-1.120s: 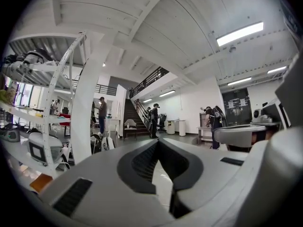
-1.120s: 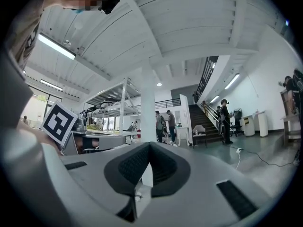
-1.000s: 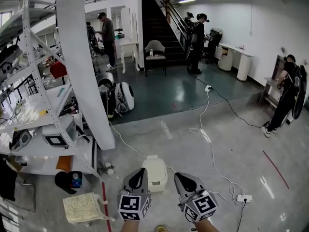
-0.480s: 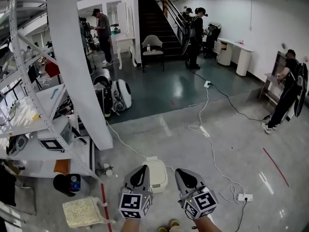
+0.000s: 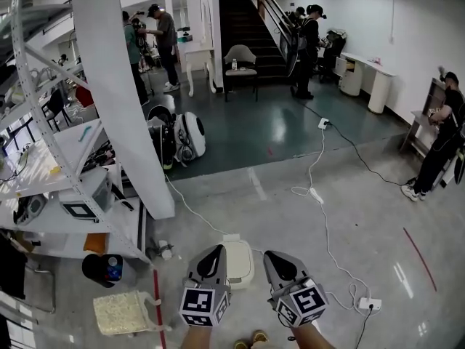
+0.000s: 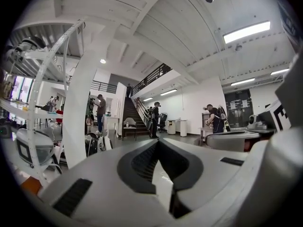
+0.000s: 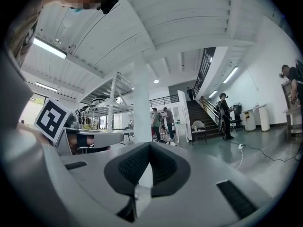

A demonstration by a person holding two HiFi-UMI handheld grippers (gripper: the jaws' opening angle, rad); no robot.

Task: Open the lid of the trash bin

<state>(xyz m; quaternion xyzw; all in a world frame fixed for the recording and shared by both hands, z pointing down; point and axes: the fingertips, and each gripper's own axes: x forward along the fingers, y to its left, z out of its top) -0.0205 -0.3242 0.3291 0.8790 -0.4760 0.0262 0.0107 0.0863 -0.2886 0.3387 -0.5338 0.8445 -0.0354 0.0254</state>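
The white trash bin stands on the grey floor with its lid down, low in the head view. My left gripper hovers at its left edge and hides part of it. My right gripper hangs just right of the bin, apart from it. Both point forward, jaws together, nothing held. In the left gripper view my left gripper shows dark pads meeting at the tip, with the room beyond and no bin. The right gripper view shows my right gripper the same way.
A slanted white column and metal shelving stand to the left. A black bucket, a beige mat and a red floor line lie lower left. A white cable runs to a power strip. People stand far back.
The head view has drifted slightly, so the room sits a little differently in frame. Both grippers and the bin keep nearly the same places, and the lid stays down.
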